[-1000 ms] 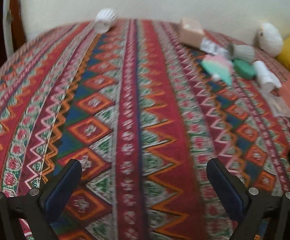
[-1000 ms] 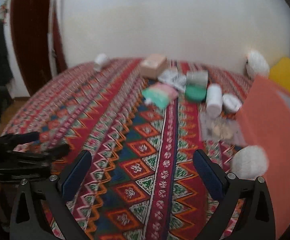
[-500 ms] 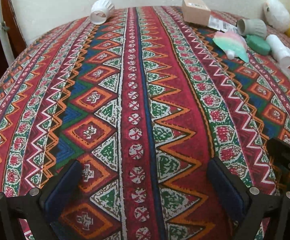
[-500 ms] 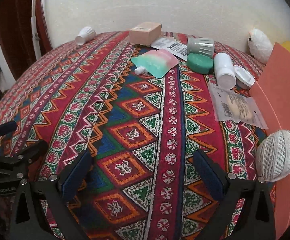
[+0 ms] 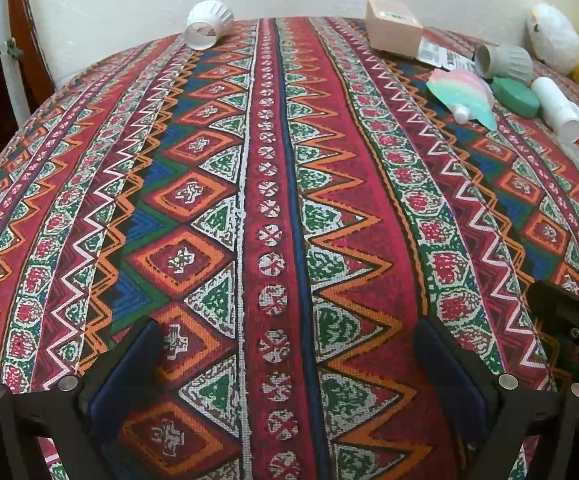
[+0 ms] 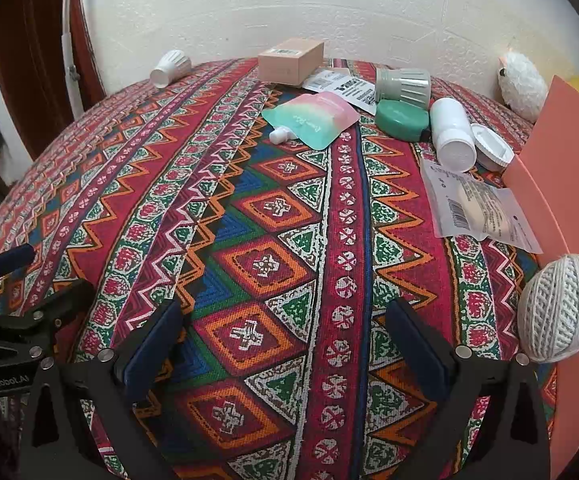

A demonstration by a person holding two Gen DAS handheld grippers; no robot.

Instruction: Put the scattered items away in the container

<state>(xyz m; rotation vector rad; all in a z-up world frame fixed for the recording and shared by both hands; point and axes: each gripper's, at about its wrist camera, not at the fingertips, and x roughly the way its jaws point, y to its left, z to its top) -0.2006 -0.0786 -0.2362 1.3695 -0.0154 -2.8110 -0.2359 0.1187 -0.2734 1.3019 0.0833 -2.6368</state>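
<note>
Both tools, the left tool (image 5: 285, 364) and the right tool (image 6: 285, 344), hover wide open and empty over the patterned tabletop (image 6: 265, 216). Just right of the right tool a twine ball (image 6: 560, 309) touches the orange container (image 6: 569, 184). Farther off lie a packet (image 6: 475, 208), bottle (image 6: 451, 134), green case (image 6: 401, 120), pouch (image 6: 313, 120), box (image 6: 291, 62) and white cup (image 6: 169, 68).

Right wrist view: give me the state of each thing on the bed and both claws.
Left claw: open, empty.
Right claw: open, empty.
White cup: on its side, far left.
Pink box: lying flat.
Pouch: flat, cap on.
Grey cup: tipped over.
Green case: shut.
White bottle: on its side.
Packet: flat.
String ball: against the orange container.
</note>
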